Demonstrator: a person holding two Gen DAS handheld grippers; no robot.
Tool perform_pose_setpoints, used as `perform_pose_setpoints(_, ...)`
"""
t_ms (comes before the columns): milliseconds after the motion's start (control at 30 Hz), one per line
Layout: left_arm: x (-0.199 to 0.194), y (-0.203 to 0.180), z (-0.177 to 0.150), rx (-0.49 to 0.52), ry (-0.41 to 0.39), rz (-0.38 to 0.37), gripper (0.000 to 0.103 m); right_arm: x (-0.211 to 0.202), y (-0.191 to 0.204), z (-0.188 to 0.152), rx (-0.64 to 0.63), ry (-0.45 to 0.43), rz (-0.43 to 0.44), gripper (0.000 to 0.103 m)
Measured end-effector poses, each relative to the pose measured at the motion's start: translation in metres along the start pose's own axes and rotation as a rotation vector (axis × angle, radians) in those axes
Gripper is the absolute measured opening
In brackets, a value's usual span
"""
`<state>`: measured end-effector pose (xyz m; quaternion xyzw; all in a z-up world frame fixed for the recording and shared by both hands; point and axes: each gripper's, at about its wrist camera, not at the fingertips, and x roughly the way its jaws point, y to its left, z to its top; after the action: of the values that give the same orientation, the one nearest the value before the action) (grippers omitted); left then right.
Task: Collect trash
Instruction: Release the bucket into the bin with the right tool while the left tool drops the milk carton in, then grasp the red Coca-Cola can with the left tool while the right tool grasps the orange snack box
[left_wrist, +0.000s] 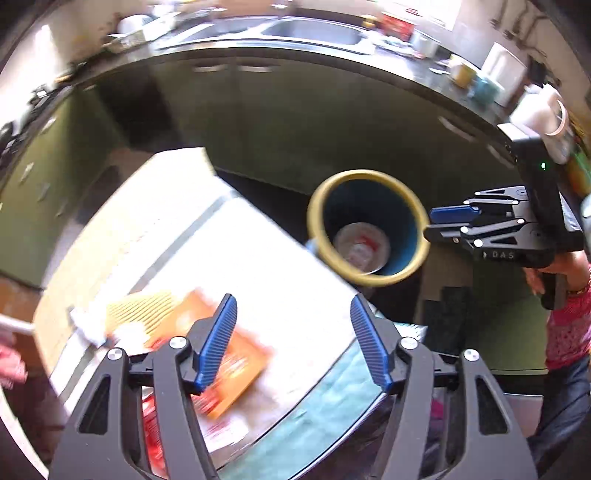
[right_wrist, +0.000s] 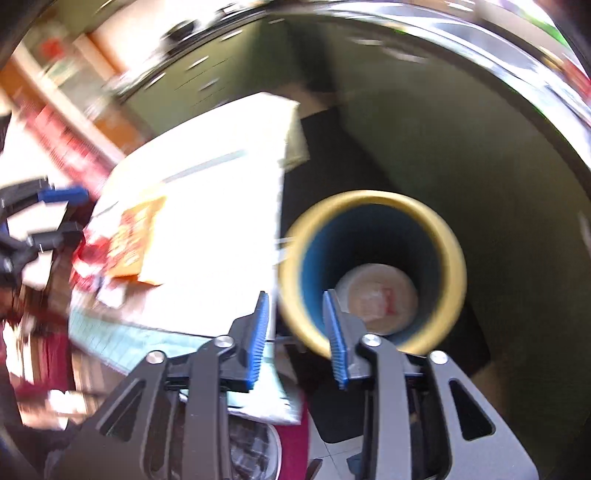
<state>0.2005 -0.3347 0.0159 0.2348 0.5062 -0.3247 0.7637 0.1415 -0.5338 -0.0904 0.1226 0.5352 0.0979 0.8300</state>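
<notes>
- Bin (right_wrist: 373, 269): round, yellow rim, blue inner wall, standing on the dark floor just beside the table's edge (seen from above in both wrist views). Mouth open.
- Bin contents: one pale round piece (right_wrist: 376, 297) with a red mark lying at the bottom; too blurred to say what it is.
- Orange packet (left_wrist: 221, 354): flat, printed, lying on the white tabletop (left_wrist: 266, 266), well apart from the bin. The left gripper's near finger crosses in front of it; contact cannot be told.
- Other litter: a white crumpled scrap (left_wrist: 86, 326) next to the packet, and a red wrapper (right_wrist: 86, 258) at the table's near edge.
- Teal cloth (left_wrist: 332, 391): lies along the table's near edge.
- Left gripper (left_wrist: 293, 339): above the table, blue pads spread wide, nothing between them.
- Right gripper (right_wrist: 297, 336): over the bin's near rim, fingers partly apart, nothing pinched; the yellow rim shows through the gap.
- Person: a hand (left_wrist: 561, 269) holds the right gripper's handle, with a pink patterned sleeve (left_wrist: 570, 328) below it.
- Surroundings: dark green cabinets (left_wrist: 295, 122), a dark counter with a steel sink (left_wrist: 314, 31) and mugs (all blurred).
</notes>
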Motion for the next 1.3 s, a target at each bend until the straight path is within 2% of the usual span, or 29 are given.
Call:
perform_pose_setpoints(133, -0.026, 0.06, -0.059, -0.125, 0.029, 0.096, 0.066, 0.03, 0.065, 0.017, -0.117, 0.061, 0.068, 0.033)
perform_pose_setpoints(200, -0.023, 0.084, -0.082, -0.173, 0.079, 0.144, 0.066, 0.04, 0.087, 0.025, -0.151, 0.078, 0.07, 0.033)
perform_pose_setpoints(300, -0.015, 0.132, -0.121, -0.251, 0.151, 0.163, 0.066, 0.052, 0.114, 0.036, -0.181, 0.101, 0.079, 0.033)
perform_pose_setpoints(433, 0.005, 0.173, -0.148, -0.312, 0.213, 0.134, 0.067, 0.059, 0.137, 0.036, -0.21, 0.121, 0.072, 0.033)
perform_pose_setpoints(567, 0.036, 0.179, -0.15, -0.317, 0.267, 0.074, 0.07, 0.068, 0.143, 0.035, -0.22, 0.14, 0.057, 0.033)
perform_pose_setpoints(733, 0.056, 0.171, -0.147, -0.308, 0.295, 0.024, 0.069, 0.074, 0.138, 0.032, -0.21, 0.156, 0.046, 0.035)
perform_pose_setpoints(833, 0.059, 0.171, -0.148, -0.316, 0.307, 0.016, 0.059, 0.079, 0.135, 0.033, -0.197, 0.168, 0.049, 0.035)
perform_pose_setpoints(867, 0.06, 0.172, -0.149, -0.323, 0.308, 0.012, 0.051, 0.082, 0.135, 0.034, -0.193, 0.172, 0.052, 0.035)
perform_pose_setpoints(900, 0.061, 0.174, -0.15, -0.332, 0.308, 0.003, 0.051, 0.085, 0.135, 0.035, -0.189, 0.174, 0.058, 0.035)
perform_pose_setpoints(1000, 0.06, 0.176, -0.151, -0.343, 0.298, -0.012, 0.048, 0.093, 0.136, 0.04, -0.163, 0.183, 0.101, 0.044)
perform_pose_setpoints(1300, 0.04, 0.169, -0.15, -0.323, 0.234, -0.024, 0.048, 0.13, 0.139, 0.058, -0.058, 0.256, 0.23, 0.044)
